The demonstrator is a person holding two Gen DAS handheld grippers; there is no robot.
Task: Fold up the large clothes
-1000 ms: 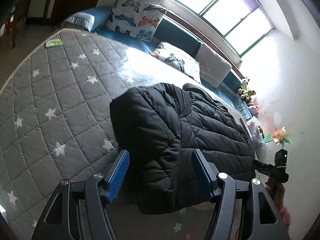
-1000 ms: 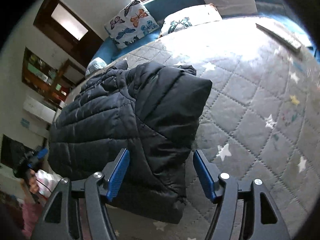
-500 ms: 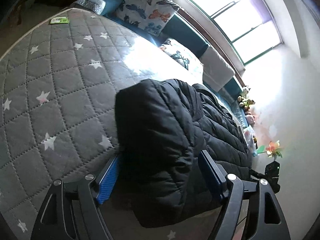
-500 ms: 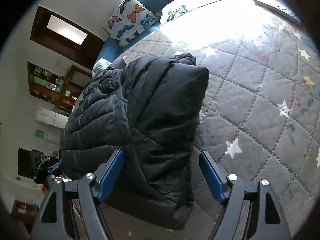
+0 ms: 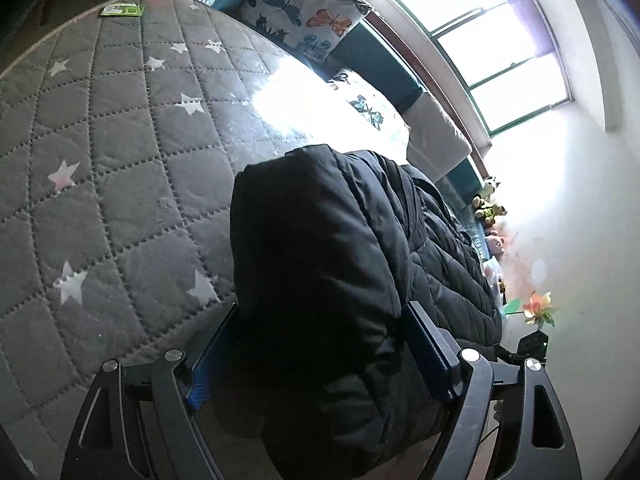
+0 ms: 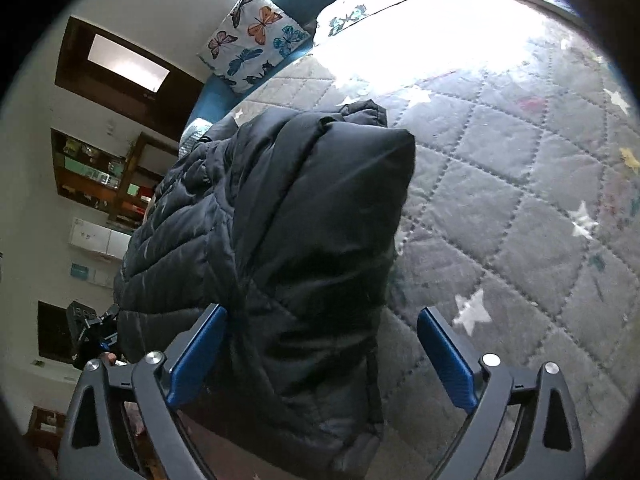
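A black quilted puffer jacket [image 5: 332, 264] lies on the grey star-patterned mattress [image 5: 112, 184], its sleeves folded over the body. My left gripper [image 5: 320, 352] is open, its blue-padded jaws straddling the near folded end of the jacket. In the right wrist view the jacket [image 6: 280, 216] lies the same way, and my right gripper [image 6: 320, 348] is open with its jaws either side of the jacket's other near corner. Neither gripper is closed on the fabric. The jacket's near edge hangs over the mattress edge.
Butterfly-print pillows [image 5: 308, 8] and a grey cushion [image 5: 436, 140] line the window side. A green card [image 5: 122, 9] lies at the far mattress corner. Soft toys [image 5: 488, 204] and a paper flower [image 5: 538, 308] sit by the wall. Shelves [image 6: 100, 176] stand beyond the bed.
Both grippers have moved forward and lower onto the jacket, so its near end now fills the gap between each pair of jaws. The jaws stayed open. The jacket has not shifted.
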